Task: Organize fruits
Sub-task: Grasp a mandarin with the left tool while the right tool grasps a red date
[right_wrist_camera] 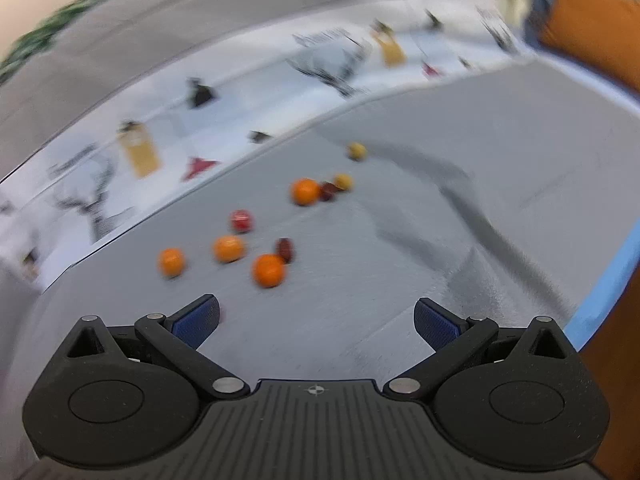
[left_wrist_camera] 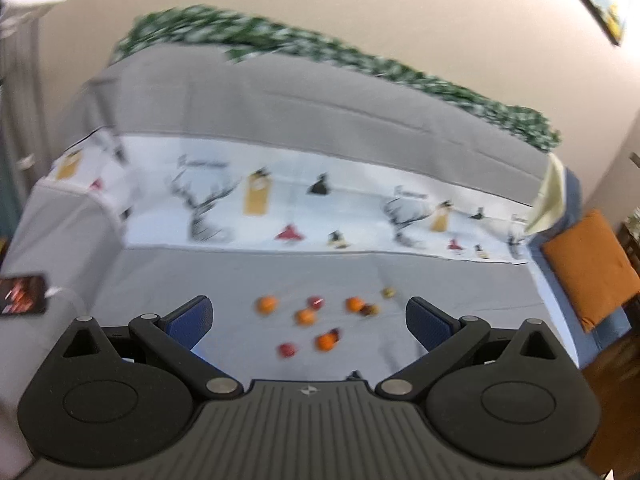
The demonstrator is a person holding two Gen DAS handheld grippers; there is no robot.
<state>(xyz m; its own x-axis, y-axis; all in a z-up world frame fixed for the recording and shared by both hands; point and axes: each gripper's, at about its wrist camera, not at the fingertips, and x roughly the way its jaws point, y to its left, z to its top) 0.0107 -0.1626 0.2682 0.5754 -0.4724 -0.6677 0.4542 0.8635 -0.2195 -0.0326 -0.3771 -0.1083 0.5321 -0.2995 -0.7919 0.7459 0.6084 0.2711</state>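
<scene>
Several small fruits lie loose on the grey sofa seat (left_wrist_camera: 240,280): oranges (left_wrist_camera: 267,304), red ones (left_wrist_camera: 287,349) and yellow-green ones (left_wrist_camera: 388,292). In the right wrist view I see the oranges (right_wrist_camera: 268,270), a red fruit (right_wrist_camera: 241,220), dark red ones (right_wrist_camera: 285,249) and yellow ones (right_wrist_camera: 357,150). My left gripper (left_wrist_camera: 308,320) is open and empty, held well back from the fruits. My right gripper (right_wrist_camera: 317,318) is open and empty, closer to them, with the nearest orange just ahead. Both views are blurred.
A white printed cloth (left_wrist_camera: 280,208) covers the lower sofa back. An orange cushion (left_wrist_camera: 588,264) lies at the right end. A phone (left_wrist_camera: 22,294) sits on the left armrest. A fold (right_wrist_camera: 472,208) creases the seat cover at right. Wooden floor (left_wrist_camera: 616,400) lies beyond.
</scene>
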